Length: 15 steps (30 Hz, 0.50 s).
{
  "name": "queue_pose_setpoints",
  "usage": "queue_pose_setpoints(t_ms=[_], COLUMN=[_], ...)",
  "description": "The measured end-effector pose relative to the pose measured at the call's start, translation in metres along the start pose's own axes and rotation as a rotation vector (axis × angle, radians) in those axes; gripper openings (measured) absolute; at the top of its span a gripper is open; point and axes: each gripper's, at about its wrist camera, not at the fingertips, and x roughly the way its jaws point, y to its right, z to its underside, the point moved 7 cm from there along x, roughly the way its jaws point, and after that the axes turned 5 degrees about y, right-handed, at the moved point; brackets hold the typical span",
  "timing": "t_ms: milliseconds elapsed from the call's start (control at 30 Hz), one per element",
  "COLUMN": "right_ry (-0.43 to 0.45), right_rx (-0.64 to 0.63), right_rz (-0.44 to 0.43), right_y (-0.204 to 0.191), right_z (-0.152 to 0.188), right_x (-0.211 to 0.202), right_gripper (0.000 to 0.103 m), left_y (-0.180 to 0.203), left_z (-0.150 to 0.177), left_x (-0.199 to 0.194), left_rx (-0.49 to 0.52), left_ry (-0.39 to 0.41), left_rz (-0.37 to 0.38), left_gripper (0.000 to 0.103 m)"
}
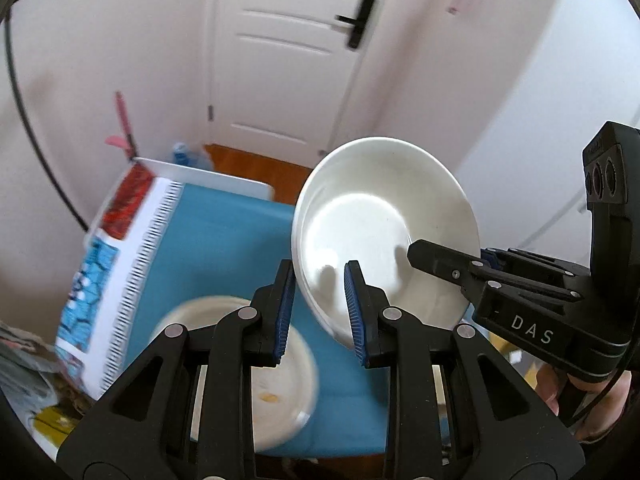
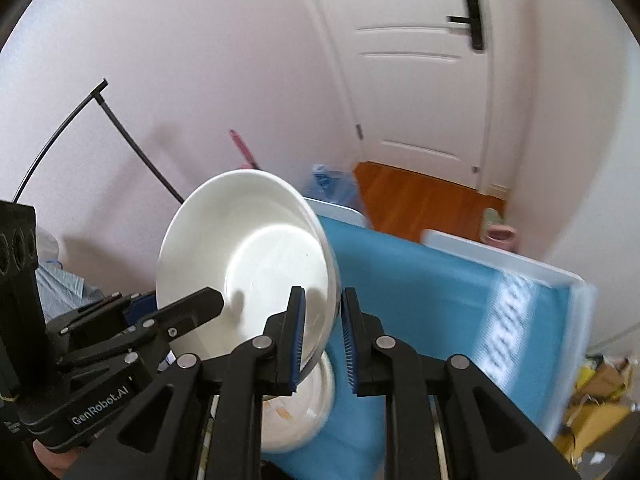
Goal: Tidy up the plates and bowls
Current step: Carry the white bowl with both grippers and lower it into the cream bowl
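The white bowl (image 1: pixel 384 224) hangs tilted in the air above the blue-covered surface (image 1: pixel 224 248), its rim clenched at opposite edges by the jaws of the left gripper (image 1: pixel 320 308) and the right gripper (image 2: pixel 322 340). Below it, at about 7 o'clock in the left wrist view, a cream plate (image 1: pixel 280 384) with a few crumbs lies on the surface.

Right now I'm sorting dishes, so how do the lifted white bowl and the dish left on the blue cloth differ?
The white bowl is held in the air, tilted, by the left gripper and right gripper; the dish lies flat on the blue cloth. The bowl looks clean; the dish shows yellowish crumbs. Both are round and white.
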Motion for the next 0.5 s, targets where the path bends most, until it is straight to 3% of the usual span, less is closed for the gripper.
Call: queue_pose_setpoints(t_ms=[233,500], right_ry=[0.004,-0.043], right_rx=[0.094,0.255], right_rz=[0.103,0.201], right_y=[0.062,0.122], right_z=[0.048,0.111], right_x=[-0.059,-0.074], right_gripper=[0.017,0.017], left_y=[0.082,0.136], left_z=[0.043,0.099], left_x=[0.008,0.048], left_rx=[0.075,0.178], left_ry=[-0.085,-0.256], left_rz=[0.097,0.161], left_gripper=[0.023,0.023])
